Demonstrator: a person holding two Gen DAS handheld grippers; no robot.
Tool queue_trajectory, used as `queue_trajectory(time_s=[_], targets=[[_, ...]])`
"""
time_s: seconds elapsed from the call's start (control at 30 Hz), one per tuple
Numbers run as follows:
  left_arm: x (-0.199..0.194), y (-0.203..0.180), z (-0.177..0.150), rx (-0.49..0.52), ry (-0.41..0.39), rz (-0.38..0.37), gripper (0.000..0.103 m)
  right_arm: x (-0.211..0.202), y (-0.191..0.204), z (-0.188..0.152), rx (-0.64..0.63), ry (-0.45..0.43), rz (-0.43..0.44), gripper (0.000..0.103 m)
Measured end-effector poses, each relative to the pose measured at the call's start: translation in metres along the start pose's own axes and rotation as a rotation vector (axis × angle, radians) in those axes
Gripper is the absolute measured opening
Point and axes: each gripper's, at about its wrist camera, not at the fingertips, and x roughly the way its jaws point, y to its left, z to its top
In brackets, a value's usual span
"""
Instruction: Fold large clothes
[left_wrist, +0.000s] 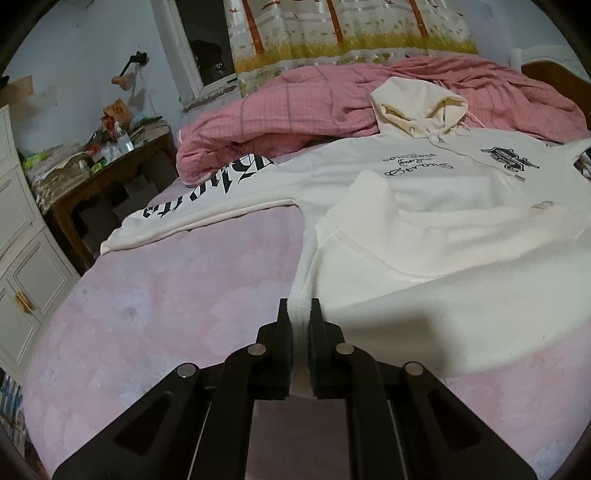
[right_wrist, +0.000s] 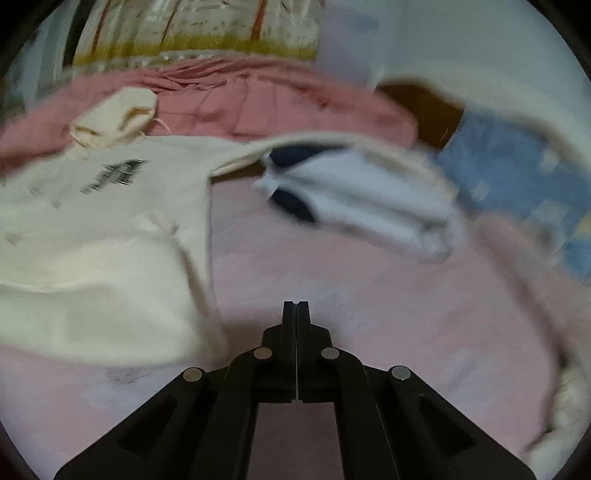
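Bedroom, pale pink bedsheet (left_wrist: 155, 295) as work surface; rumpled pink checked quilt (left_wrist: 295, 107) piled at the far side, a tree-print curtain (left_wrist: 351, 33) behind it, and a cluttered wooden side table (left_wrist: 103, 173) at far left. Cream hoodie (left_wrist: 424, 229) lies front-up across the bed, hood (left_wrist: 417, 107) toward the quilt, bottom part folded up over the chest. Legible script on chest: "Strong", with two smaller lines above it, probably "confident" and "energy", too fine to confirm. Black gothic crest on the far right of the chest; large gothic lettering along the left sleeve (left_wrist: 207, 195), unreadable at this angle. Left gripper (left_wrist: 299, 314): jaws nearly closed, pinching the near hem edge of the hoodie between the pads. Right gripper (right_wrist: 296, 306): jaws fully together, holding nothing, over bare sheet just right of the hoodie. Right view is motion-blurred; folded white-and-navy clothing (right_wrist: 354, 199) sits far right.
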Motion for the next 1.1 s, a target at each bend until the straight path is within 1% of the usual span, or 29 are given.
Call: queue_trajectory(time_s=[0.07, 0.1, 0.17, 0.2, 0.23, 0.27, 0.3, 0.33, 0.37, 0.4, 0.43, 0.5, 0.53, 0.57, 0.6, 0.63, 0.67, 0.7, 0.73, 0.77, 0.8, 0.83, 0.87, 0.9, 0.93, 0.97, 1.0, 1.07, 1.1], targets=[[-0.004, 0.003, 0.0, -0.014, -0.015, -0.018, 0.015, 0.003, -0.008, -0.004, 0.044, 0.005, 0.008, 0.0], [-0.007, 0.006, 0.0, -0.026, -0.028, -0.032, 0.017, -0.002, -0.01, -0.005, 0.055, -0.013, 0.032, 0.0], [-0.017, 0.015, 0.001, -0.059, -0.073, -0.081, 0.019, -0.018, -0.009, -0.003, 0.07, -0.082, 0.092, 0.0], [-0.023, 0.019, 0.002, -0.075, -0.098, -0.091, 0.03, -0.026, -0.008, -0.001, 0.08, -0.106, 0.135, 0.0], [-0.029, 0.023, 0.003, -0.09, -0.127, -0.092, 0.049, -0.032, -0.006, 0.0, 0.092, -0.123, 0.195, 0.0], [-0.037, 0.027, 0.004, -0.102, -0.16, -0.085, 0.06, -0.038, -0.002, 0.003, 0.104, -0.129, 0.29, 0.0], [-0.046, 0.031, 0.005, -0.122, -0.204, -0.074, 0.075, -0.039, 0.005, 0.006, 0.1, -0.122, 0.352, 0.0], [-0.055, 0.034, 0.006, -0.138, -0.241, -0.075, 0.082, -0.039, 0.016, 0.013, 0.08, -0.103, 0.408, 0.0], [-0.063, 0.036, 0.007, -0.149, -0.278, -0.096, 0.084, -0.037, 0.026, 0.018, 0.063, -0.087, 0.426, 0.0], [-0.068, 0.036, 0.009, -0.15, -0.299, -0.135, 0.084, -0.033, 0.036, 0.024, 0.051, -0.07, 0.433, 0.0], [-0.069, 0.033, 0.014, -0.142, -0.293, -0.164, 0.084, -0.025, 0.046, 0.03, 0.043, -0.044, 0.429, 0.001], [-0.059, 0.022, 0.023, -0.106, -0.223, -0.174, 0.084, -0.006, 0.059, 0.039, 0.035, 0.012, 0.402, 0.004], [-0.048, 0.015, 0.028, -0.081, -0.165, -0.198, 0.079, 0.008, 0.068, 0.043, 0.03, 0.05, 0.378, 0.004], [-0.033, 0.009, 0.032, -0.073, -0.107, -0.252, 0.072, 0.019, 0.075, 0.045, 0.02, 0.079, 0.358, 0.004], [-0.02, 0.008, 0.033, -0.085, -0.068, -0.281, 0.066, 0.028, 0.08, 0.044, 0.009, 0.104, 0.337, 0.004], [-0.008, 0.005, 0.033, -0.088, -0.03, -0.271, 0.065, 0.037, 0.083, 0.043, 0.0, 0.118, 0.317, 0.004], [0.007, 0.004, 0.033, -0.091, 0.009, -0.226, 0.063, 0.046, 0.085, 0.043, -0.015, 0.121, 0.301, 0.004], [0.021, 0.006, 0.032, -0.107, 0.041, -0.182, 0.056, 0.051, 0.086, 0.04, -0.021, 0.125, 0.295, 0.004], [0.033, 0.01, 0.031, -0.134, 0.081, -0.169, 0.053, 0.053, 0.085, 0.035, -0.014, 0.133, 0.295, 0.004], [0.046, 0.019, 0.029, -0.189, 0.14, -0.176, 0.054, 0.056, 0.081, 0.032, 0.004, 0.137, 0.298, 0.004], [0.055, 0.029, 0.026, -0.249, 0.178, -0.194, 0.054, 0.058, 0.078, 0.031, 0.023, 0.135, 0.306, 0.004], [0.059, 0.037, 0.023, -0.288, 0.191, -0.213, 0.055, 0.058, 0.075, 0.03, 0.039, 0.13, 0.297, 0.004], [0.059, 0.044, 0.02, -0.321, 0.191, -0.232, 0.055, 0.057, 0.072, 0.03, 0.055, 0.118, 0.269, 0.004], [0.058, 0.049, 0.019, -0.334, 0.187, -0.221, 0.056, 0.055, 0.068, 0.028, 0.071, 0.107, 0.252, 0.004], [0.054, 0.052, 0.017, -0.339, 0.176, -0.202, 0.06, 0.056, 0.065, 0.026, 0.089, 0.104, 0.253, 0.004], [0.048, 0.056, 0.014, -0.349, 0.154, -0.2, 0.06, 0.058, 0.062, 0.025, 0.103, 0.108, 0.269, 0.004], [0.041, 0.061, 0.01, -0.362, 0.128, -0.226, 0.06, 0.058, 0.059, 0.025, 0.114, 0.114, 0.286, 0.004], [0.029, 0.066, 0.006, -0.369, 0.099, -0.267, 0.062, 0.059, 0.055, 0.025, 0.135, 0.116, 0.315, 0.004], [0.023, 0.065, 0.003, -0.364, 0.091, -0.284, 0.066, 0.058, 0.053, 0.024, 0.142, 0.112, 0.323, 0.004]])
